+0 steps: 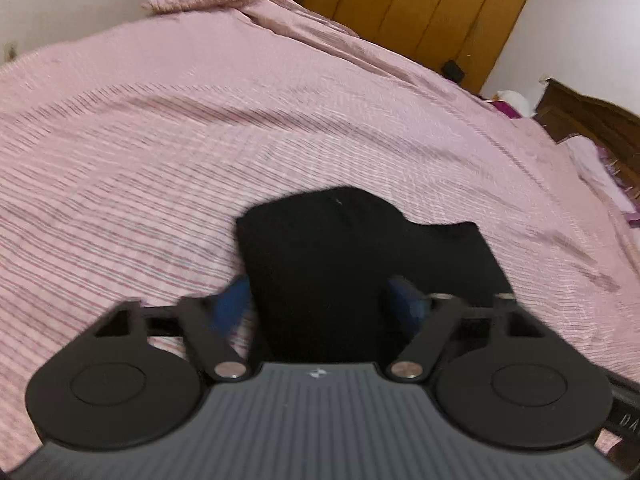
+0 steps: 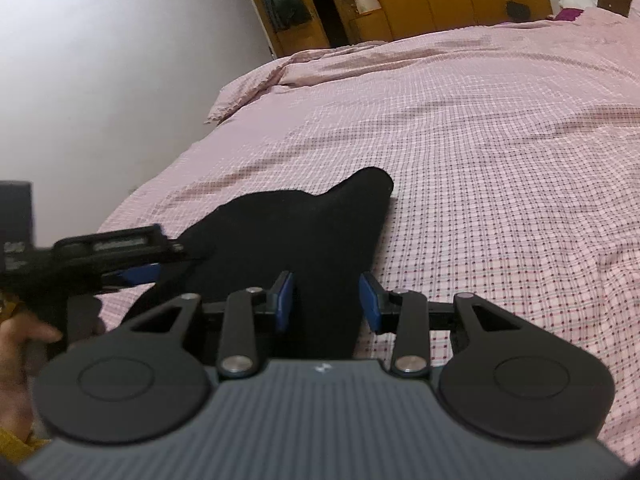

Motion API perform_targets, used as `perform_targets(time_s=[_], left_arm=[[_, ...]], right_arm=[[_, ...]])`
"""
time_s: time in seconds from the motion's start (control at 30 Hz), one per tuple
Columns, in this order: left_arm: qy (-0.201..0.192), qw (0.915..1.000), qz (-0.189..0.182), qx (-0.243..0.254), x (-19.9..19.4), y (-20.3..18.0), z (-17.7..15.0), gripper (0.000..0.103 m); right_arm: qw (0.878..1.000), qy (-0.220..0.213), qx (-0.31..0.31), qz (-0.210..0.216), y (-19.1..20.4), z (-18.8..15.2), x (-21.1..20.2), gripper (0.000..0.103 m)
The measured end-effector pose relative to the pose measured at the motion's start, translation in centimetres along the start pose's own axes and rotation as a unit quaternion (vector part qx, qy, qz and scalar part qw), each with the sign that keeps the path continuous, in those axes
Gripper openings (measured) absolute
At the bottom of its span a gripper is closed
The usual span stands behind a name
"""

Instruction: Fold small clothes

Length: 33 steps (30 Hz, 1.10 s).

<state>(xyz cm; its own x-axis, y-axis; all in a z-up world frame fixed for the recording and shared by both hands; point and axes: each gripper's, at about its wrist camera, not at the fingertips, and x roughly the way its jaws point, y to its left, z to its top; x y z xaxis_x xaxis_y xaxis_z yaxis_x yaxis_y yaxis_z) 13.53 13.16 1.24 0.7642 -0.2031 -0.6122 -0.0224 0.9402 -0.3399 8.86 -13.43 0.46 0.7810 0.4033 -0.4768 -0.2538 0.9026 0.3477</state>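
Observation:
A small black garment (image 1: 340, 240) lies bunched on the pink checked bedspread (image 1: 200, 140). In the left wrist view it fills the gap between the blue pads of my left gripper (image 1: 318, 300), which touch it on both sides. In the right wrist view the same garment (image 2: 300, 232) runs up between the blue pads of my right gripper (image 2: 327, 300), and a fold of it stands up beyond them. My left gripper (image 2: 172, 258) shows there from the side, on the garment's left edge, held by a person's hand (image 2: 24, 336).
The bedspread (image 2: 500, 160) stretches wide to the right and far side. A white wall (image 2: 120, 60) runs along the bed's left edge. A wooden wardrobe (image 1: 440, 8) stands past the far end, and a dark headboard (image 1: 592, 120) with loose cloth is at the right.

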Motion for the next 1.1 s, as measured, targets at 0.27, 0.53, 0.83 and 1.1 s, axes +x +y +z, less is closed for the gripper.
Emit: perform_targets(time_s=[0.27,0.53,0.83,1.1], left_arm=[[-0.026,0.9994,0.02,0.011,-0.7,0.0,0.7,0.02],[-0.01,0.9966,0.062,0.053,2.0,0.4,0.0,0.021],[-0.017,0.9942,0.056,0.09,-4.2,-1.2,-0.9,0.067],[0.007,0.9898,0.063,0.127,-7.0,-1.7,-4.0,0.076]], right_arm=[[1.0,0.005,-0.007,0.03,1.5,-0.2,0.0,0.04],[0.998,0.007,-0.058,0.017,3.2,-2.0,1.4,0.04],[0.999,0.005,-0.016,0.027,1.8,-1.0,-1.1,0.042],[0.999,0.024,-0.019,0.018,1.3,-2.1,-3.0,0.042]])
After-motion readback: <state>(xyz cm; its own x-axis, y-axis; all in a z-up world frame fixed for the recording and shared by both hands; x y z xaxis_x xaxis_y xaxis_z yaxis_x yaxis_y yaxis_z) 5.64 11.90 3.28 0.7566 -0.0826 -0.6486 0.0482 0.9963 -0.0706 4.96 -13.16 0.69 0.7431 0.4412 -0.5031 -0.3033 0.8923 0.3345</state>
